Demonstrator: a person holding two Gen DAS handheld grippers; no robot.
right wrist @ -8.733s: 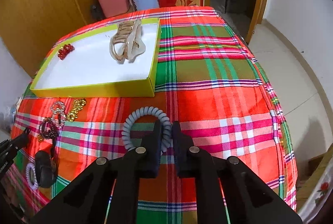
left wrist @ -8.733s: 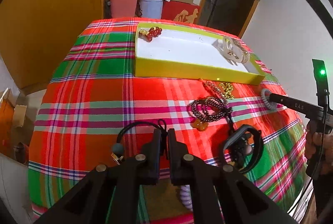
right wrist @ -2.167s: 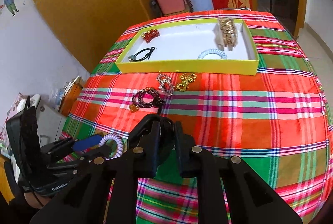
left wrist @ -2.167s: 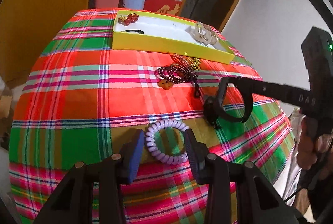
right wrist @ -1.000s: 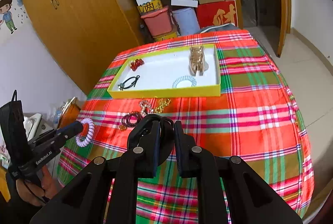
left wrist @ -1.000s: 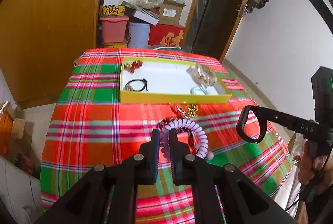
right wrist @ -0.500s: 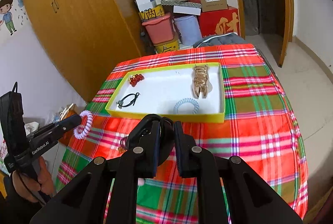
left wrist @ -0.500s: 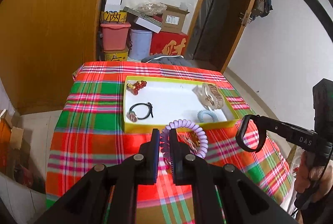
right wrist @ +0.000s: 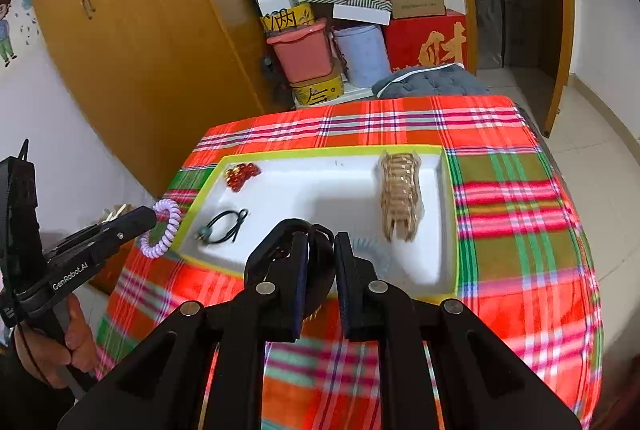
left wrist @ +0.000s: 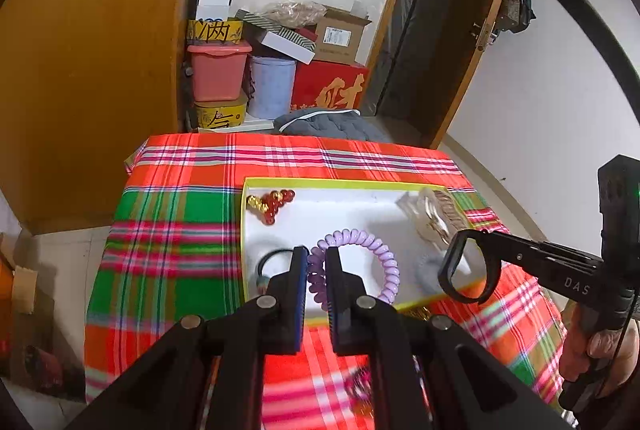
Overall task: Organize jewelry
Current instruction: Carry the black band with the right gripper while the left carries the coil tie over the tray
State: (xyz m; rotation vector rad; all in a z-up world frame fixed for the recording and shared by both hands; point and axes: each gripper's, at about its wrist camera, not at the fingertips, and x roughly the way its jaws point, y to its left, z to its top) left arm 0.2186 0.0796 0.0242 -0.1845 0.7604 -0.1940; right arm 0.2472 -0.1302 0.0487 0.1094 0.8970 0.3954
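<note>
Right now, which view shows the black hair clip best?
Left wrist view: the black hair clip shows side-on as a whole loop, held at the tip of the right hand-held gripper over the tray. In the right wrist view the clip is mostly hidden behind its own fingers.

worktop (right wrist: 512, 190): plaid cloth | on it: yellow-rimmed tray (right wrist: 448, 214) | near edge: blurred, perhaps beads (left wrist: 360, 386)

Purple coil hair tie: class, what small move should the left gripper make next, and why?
Probably lower it a little, then open. The left gripper is shut on the purple coil hair tie, which hangs over the white floor of the yellow tray, clear of the red beads.
</note>
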